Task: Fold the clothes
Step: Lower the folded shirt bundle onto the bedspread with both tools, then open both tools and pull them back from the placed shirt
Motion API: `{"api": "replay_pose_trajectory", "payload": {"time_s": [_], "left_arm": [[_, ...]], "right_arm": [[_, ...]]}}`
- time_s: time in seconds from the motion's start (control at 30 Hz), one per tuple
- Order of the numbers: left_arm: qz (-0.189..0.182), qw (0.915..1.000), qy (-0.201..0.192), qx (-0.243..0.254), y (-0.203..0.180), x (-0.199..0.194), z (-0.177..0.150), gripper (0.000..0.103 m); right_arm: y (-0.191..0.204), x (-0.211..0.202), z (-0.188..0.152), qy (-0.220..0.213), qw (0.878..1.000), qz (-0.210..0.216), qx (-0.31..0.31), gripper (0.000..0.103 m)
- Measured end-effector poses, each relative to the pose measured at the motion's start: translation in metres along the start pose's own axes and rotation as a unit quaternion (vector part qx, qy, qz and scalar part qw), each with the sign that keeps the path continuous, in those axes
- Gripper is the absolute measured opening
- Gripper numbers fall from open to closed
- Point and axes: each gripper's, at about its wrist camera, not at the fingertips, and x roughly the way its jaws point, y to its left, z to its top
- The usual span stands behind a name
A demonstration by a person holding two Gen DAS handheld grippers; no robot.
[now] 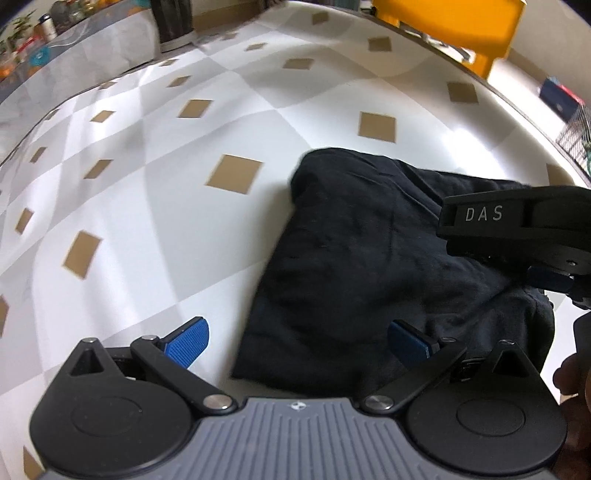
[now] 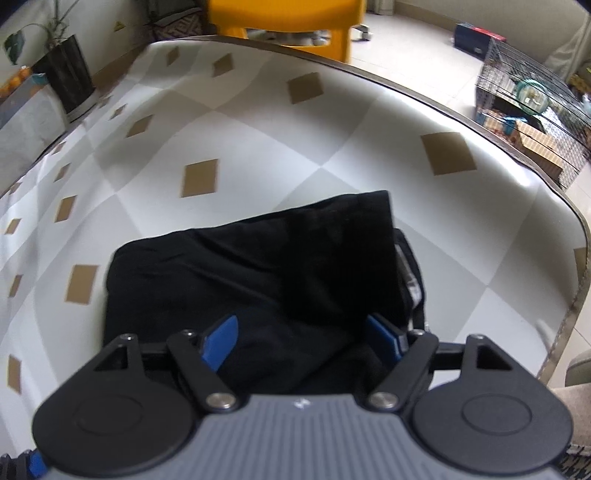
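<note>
Hovering spread and empty over a folded black garment (image 2: 258, 280), both the left gripper (image 1: 299, 341) and the right gripper (image 2: 301, 338) seem finished folding; next, probably tidying or setting it aside.

The letters "DAS" stand in pale print on the black body of the right gripper (image 1: 546, 280), at about three o'clock in the left wrist view. A small yellow triangle sign (image 2: 119, 25) stands on the wall at about eleven o'clock in the right wrist view; its symbol is too small to read.
</note>
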Motion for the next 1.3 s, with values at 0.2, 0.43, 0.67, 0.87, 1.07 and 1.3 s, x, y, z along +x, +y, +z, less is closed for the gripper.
{"api": "replay_pose_trajectory", "payload": {"time_s": [0.2, 0.43, 0.67, 0.87, 1.07, 1.3], "left_arm": [[0.01, 0.9996, -0.009, -0.026, 0.027, -0.022, -0.014, 0.103], [0.015, 0.998, -0.015, -0.059, 0.059, -0.043, -0.034, 0.103], [0.026, 0.9948, -0.018, -0.097, 0.097, -0.065, -0.062, 0.103], [0.042, 0.9926, -0.012, -0.113, 0.128, -0.08, -0.089, 0.103], [0.058, 0.9903, -0.003, -0.126, 0.155, -0.093, -0.122, 0.103], [0.07, 0.9868, -0.006, -0.146, 0.182, -0.109, -0.157, 0.103]], "right_arm": [[0.016, -0.013, -0.007, 0.01, 0.999, 0.018, -0.025, 0.078], [0.03, -0.03, -0.017, 0.01, 0.998, 0.041, -0.04, 0.079], [0.064, -0.06, -0.036, -0.003, 0.991, 0.088, -0.098, 0.08], [0.083, -0.079, -0.057, 0.006, 0.986, 0.13, -0.1, 0.08], [0.097, -0.091, -0.082, 0.02, 0.982, 0.154, -0.104, 0.081], [0.122, -0.103, -0.128, 0.019, 0.971, 0.169, -0.166, 0.081]]}}
